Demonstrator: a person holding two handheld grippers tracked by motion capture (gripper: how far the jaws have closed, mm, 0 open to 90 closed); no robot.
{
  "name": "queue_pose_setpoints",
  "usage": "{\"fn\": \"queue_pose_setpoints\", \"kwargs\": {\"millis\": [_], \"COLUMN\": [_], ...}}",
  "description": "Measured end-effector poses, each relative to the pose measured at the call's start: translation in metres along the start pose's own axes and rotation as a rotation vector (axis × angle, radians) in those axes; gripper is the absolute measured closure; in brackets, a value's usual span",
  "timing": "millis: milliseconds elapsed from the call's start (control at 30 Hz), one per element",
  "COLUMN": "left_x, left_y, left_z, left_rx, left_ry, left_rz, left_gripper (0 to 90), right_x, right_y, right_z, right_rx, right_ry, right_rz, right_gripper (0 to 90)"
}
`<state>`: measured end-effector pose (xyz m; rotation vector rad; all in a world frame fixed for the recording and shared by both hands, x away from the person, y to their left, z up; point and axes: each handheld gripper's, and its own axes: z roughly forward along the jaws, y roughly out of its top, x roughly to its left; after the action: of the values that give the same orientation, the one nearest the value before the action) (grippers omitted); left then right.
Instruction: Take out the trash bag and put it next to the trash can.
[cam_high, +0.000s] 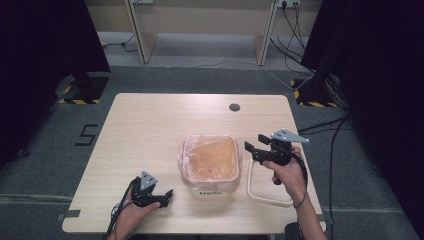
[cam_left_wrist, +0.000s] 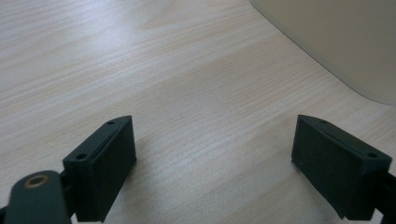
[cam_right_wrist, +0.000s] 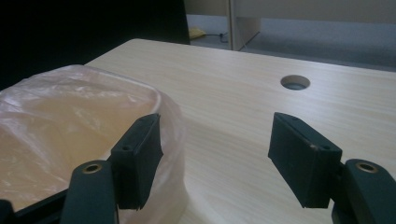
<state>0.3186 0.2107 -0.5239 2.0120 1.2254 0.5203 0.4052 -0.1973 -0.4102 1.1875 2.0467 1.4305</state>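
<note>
Translucent liner bag (cam_high: 210, 157) already seated in bin (cam_high: 212, 186); ring frame (cam_high: 265, 186) not yet fitted. Right gripper (cam_high: 255, 142) beside bag's rim, fingers apart, empty. Left gripper (cam_high: 167, 196) apart, empty.

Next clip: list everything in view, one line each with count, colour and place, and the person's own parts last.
bin: one, cream, square, mid-table toward the near edge, with dark lettering on its near wall.
plastic liner: one, translucent pinkish, lining the bin and folded over its rim.
rim ring: one, cream, flat on the table right of the bin.
table: one, light wood, with a round cable hole near the far edge.
stand bases: two, black with yellow-black tape, on the floor at the far left and far right.
left gripper: one, black, low at the near left, jaws open and empty.
right gripper: one, black, raised right of the bin, jaws open and empty.
</note>
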Motion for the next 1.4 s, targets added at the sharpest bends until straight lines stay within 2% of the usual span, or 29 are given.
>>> {"fn": "queue_pose_setpoints", "kwargs": {"millis": [267, 400, 500, 600, 767, 867, 967, 1067, 1267, 1400], "left_x": [0.0, 0.0, 0.0, 0.0, 0.0, 0.0, 0.0, 0.0, 0.0, 0.0], "left_y": [0.0, 0.0, 0.0, 0.0, 0.0, 0.0, 0.0, 0.0, 0.0, 0.0], "left_z": [0.0, 0.0, 0.0, 0.0, 0.0, 0.0, 0.0, 0.0, 0.0, 0.0], "left_rx": [0.0, 0.0, 0.0, 0.0, 0.0, 0.0, 0.0, 0.0, 0.002, 0.002], "left_ry": [0.0, 0.0, 0.0, 0.0, 0.0, 0.0, 0.0, -0.001, 0.0, -0.001], "left_rz": [0.0, 0.0, 0.0, 0.0, 0.0, 0.0, 0.0, 0.0, 0.002, 0.004], "left_gripper": [12.8, 12.8, 12.8, 12.8, 12.8, 12.8, 12.8, 12.8, 12.8, 13.0], "right_x": [0.022, 0.031, 0.035, 0.037, 0.04, 0.041, 0.041, 0.043, 0.046, 0.048], "right_y": [0.014, 0.018, 0.019, 0.018, 0.017, 0.017, 0.019, 0.023, 0.03, 0.033], "right_z": [0.019, 0.031, 0.042, 0.051, 0.057, 0.056, 0.055, 0.052, 0.048, 0.047], "right_rx": [0.013, 0.027, 0.066, 0.121, 0.177, 0.178, 0.162, 0.127, 0.079, 0.061], "right_ry": [0.059, 0.074, 0.077, 0.062, 0.049, 0.04, 0.033, 0.015, 0.008, 0.015], "right_rz": [-0.047, -0.074, -0.084, -0.124, -0.168, -0.186, -0.201, -0.254, -0.278, -0.278], "right_gripper": [37.1, 37.4, 37.8, 43.5, 58.6, 66.7, 69.9, 74.8, 76.9, 78.3]}}
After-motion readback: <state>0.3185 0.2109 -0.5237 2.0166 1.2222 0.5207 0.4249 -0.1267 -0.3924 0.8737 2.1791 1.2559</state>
